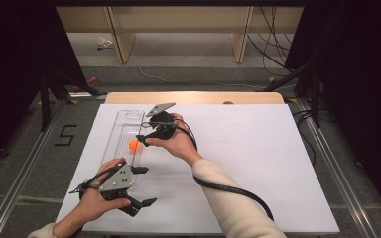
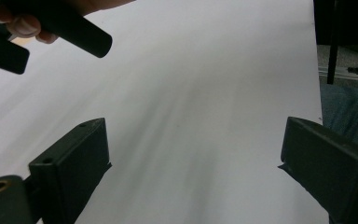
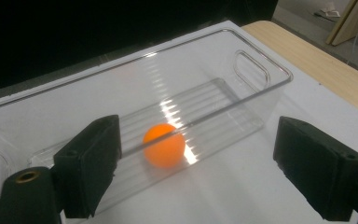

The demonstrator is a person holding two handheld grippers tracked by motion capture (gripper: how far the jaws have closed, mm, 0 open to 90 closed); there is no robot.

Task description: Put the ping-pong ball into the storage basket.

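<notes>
Setting: dark curtains hang on both sides, and your bench (image 1: pixel 258 163) lies under a white sheet, with pale wooden furniture and loose cables on the floor beyond it.
Bin: a long clear plastic bin (image 1: pixel 124 130) with cut-out handles sits on the left part of the bench, lengthwise away from you.
Ball: the orange ping-pong ball (image 1: pixel 133 145) rests on the ribbed floor inside the bin, roughly at mid-length, near the wall on your right.
Right hand-held gripper: your right hand-held gripper (image 1: pixel 142 139) hangs just beside the bin wall at the ball; its jaws stand wide apart and hold nothing, with the ball (image 3: pixel 164 145) centred between them behind the clear wall.
Left hand-held gripper: your left hand-held gripper (image 1: pixel 145 186) sits at the bin's near end, jaws wide, empty, pointing across bare white sheet.
Progress: judging by this, the ball is already in the bin and free of both grippers.
Left to do: probably only drawing your right hand clear.
</notes>
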